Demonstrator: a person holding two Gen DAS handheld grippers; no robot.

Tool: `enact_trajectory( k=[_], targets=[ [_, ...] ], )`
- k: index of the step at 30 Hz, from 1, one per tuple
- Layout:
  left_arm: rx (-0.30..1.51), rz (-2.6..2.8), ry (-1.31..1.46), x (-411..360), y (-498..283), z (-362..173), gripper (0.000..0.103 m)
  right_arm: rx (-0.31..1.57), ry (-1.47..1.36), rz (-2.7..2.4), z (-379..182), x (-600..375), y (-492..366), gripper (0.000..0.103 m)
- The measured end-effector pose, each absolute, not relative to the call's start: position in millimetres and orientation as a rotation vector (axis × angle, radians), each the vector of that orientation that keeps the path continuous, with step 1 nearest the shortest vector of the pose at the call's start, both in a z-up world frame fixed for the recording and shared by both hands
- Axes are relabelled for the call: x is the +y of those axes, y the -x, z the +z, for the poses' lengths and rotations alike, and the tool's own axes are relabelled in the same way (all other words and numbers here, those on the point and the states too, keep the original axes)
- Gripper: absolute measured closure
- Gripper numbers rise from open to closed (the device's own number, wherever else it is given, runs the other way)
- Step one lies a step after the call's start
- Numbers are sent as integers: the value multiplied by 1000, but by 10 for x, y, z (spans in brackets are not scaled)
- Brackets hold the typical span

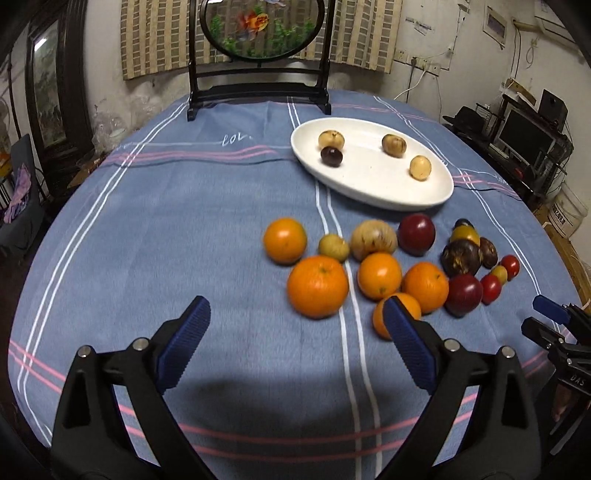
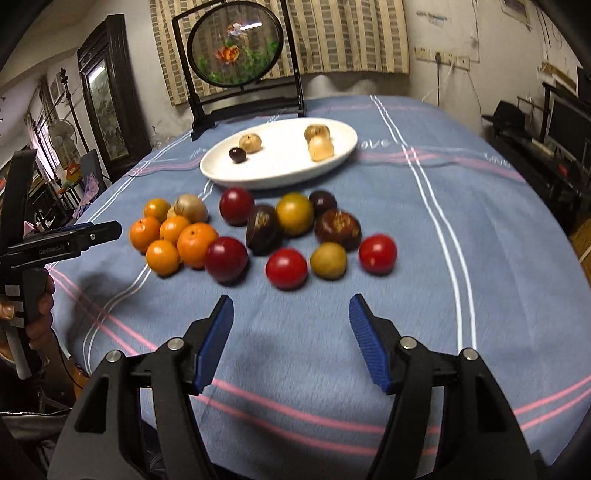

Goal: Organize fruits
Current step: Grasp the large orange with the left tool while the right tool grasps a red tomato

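Both the left gripper (image 1: 295, 332) and right gripper (image 2: 291, 332) hung open and empty above loose fruit (image 2: 226, 259) near a white dish (image 2: 221, 173).

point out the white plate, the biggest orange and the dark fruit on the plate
white plate (image 1: 424, 199): left wrist view, bare near rim.
biggest orange (image 1: 317, 286): left wrist view, middle of its peel.
dark fruit (image 1: 331, 156): left wrist view, centre of its skin.

A lived-in home: clothed dining table (image 1: 184, 229), ornamental goldfish screen (image 1: 260, 29), computer monitor (image 1: 524, 134).
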State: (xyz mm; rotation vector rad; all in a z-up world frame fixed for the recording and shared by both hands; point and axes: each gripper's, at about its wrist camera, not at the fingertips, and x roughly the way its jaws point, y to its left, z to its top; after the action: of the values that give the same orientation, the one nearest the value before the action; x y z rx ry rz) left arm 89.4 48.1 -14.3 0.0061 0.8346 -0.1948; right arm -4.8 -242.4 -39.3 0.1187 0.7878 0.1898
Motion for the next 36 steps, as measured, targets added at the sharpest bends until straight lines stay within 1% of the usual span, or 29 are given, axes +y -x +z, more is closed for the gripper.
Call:
enact_trajectory(
  k=[13, 17, 18, 19, 20, 24, 27, 28, 29, 36],
  targets=[
    [886, -178, -81, 368, -1016, -393, 7, 819, -133, 226, -477, -2371, 29, 37],
    [918, -205, -51, 337, -1098, -479, 9, 822, -125, 229, -476, -2345, 22, 37],
    [921, -209, -46, 322, -1116, -491, 11, 823, -124, 230, -476, -2338, 18, 37],
    [925, -215, -45, 304, -1134, -506, 16, 823, -122, 231, -472, -2329, 16, 37],
    [940, -224, -40, 288, -1177, -530, 19, 823, -122, 232, -469, -2321, 15, 37],
    [961, -230, 20, 329, -1294, -529, 23, 823, -114, 242, -458, -2289, 22, 37],
    [955, -223, 25, 331, -1329, -525, 32, 823, -110, 247, -454, -2278, 25, 37],
    [947, -228, 30, 339, -1324, -517, 42, 823, -110, 248, -451, -2277, 26, 37],
    [944, -255, 47, 347, -1320, -508, 58, 823, -110, 249, -448, -2277, 22, 37],
    [964, -274, 104, 402, -1182, -497, 58, 819, -103, 246, -425, -2280, 28, 37]
  ],
)
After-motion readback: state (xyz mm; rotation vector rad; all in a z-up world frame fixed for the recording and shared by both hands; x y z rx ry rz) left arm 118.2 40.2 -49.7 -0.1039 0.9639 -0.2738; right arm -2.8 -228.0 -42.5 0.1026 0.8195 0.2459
